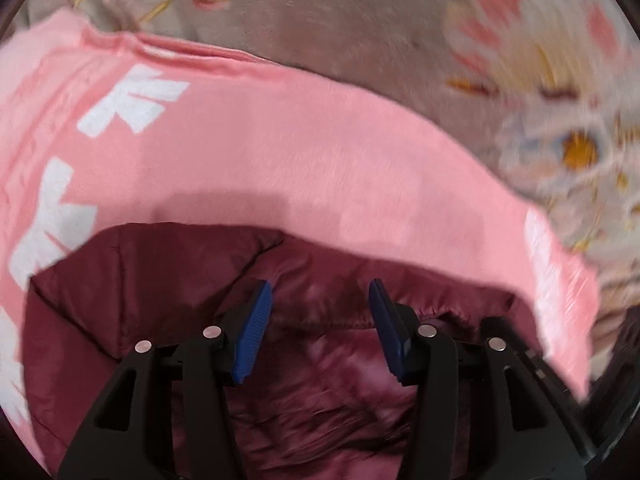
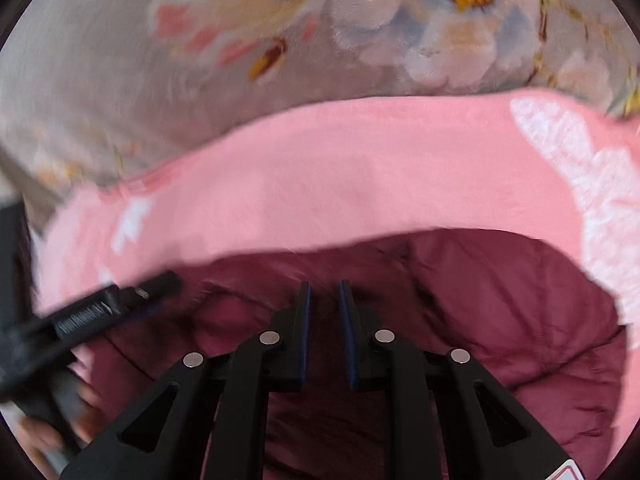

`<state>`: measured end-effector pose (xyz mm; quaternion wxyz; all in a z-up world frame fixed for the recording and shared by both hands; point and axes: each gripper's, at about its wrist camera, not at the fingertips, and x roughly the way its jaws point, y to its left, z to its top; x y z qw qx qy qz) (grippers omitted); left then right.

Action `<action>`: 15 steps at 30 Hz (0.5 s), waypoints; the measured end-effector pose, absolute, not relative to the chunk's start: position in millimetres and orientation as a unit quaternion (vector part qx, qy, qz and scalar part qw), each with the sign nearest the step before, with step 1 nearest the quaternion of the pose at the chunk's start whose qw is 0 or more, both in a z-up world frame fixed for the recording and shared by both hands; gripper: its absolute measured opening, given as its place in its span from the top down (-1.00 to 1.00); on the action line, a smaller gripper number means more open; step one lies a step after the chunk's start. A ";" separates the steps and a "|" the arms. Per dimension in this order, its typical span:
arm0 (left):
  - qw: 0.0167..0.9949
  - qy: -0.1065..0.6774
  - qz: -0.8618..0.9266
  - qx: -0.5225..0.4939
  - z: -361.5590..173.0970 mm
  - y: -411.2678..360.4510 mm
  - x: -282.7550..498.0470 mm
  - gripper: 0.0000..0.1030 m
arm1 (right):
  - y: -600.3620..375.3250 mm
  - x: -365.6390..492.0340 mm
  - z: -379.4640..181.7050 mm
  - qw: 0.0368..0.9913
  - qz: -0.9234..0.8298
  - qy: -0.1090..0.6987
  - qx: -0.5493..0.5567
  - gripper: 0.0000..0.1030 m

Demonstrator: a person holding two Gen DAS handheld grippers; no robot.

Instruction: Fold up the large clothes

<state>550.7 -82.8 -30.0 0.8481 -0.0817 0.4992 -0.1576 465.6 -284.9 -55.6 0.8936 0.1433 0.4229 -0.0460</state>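
Note:
A maroon quilted jacket point(image 1: 160, 300) lies folded on top of a pink garment point(image 1: 280, 152) that has large white letters. My left gripper point(image 1: 320, 292) hovers over the jacket, open, with nothing between its blue pads point(image 1: 252, 332). In the right wrist view the same maroon jacket point(image 2: 500, 300) rests on the pink garment point(image 2: 340, 176). My right gripper point(image 2: 324, 288) hangs just above the jacket, jaws a narrow gap apart and no cloth between them. The left gripper's black body point(image 2: 92, 312) reaches in from the left, held by a hand point(image 2: 84, 400).
Both garments lie on a grey floral bedspread point(image 1: 320, 20) that fills the far half of each view point(image 2: 100, 80). Both views are motion-blurred. A dark edge point(image 2: 12, 260) shows at the far left of the right wrist view.

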 end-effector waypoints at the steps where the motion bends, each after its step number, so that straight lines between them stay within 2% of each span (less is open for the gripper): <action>1: 0.851 0.498 -0.154 -0.067 -33.3 -82.9 548.4 0.06 | -286.8 462.5 -60.0 0.894 -0.057 0.428 0.125 0.71; 2: 0.852 0.498 -0.151 -0.058 -36.0 -83.0 547.9 0.06 | -290.0 460.1 -64.3 0.892 -0.063 0.432 0.117 0.78; 3: 0.853 0.499 -0.147 -0.045 -41.4 -83.4 546.2 0.06 | -294.0 457.9 -68.1 0.890 -0.066 0.436 0.116 0.94; 4: 0.853 0.499 -0.147 -0.040 -45.7 -83.4 545.6 0.06 | -299.8 456.9 -72.9 0.888 -0.066 0.440 0.120 0.97; 15: 0.882 0.442 -0.152 0.052 -70.5 -95.6 527.5 0.06 | -294.4 447.4 -93.0 0.907 -0.060 0.414 0.050 1.00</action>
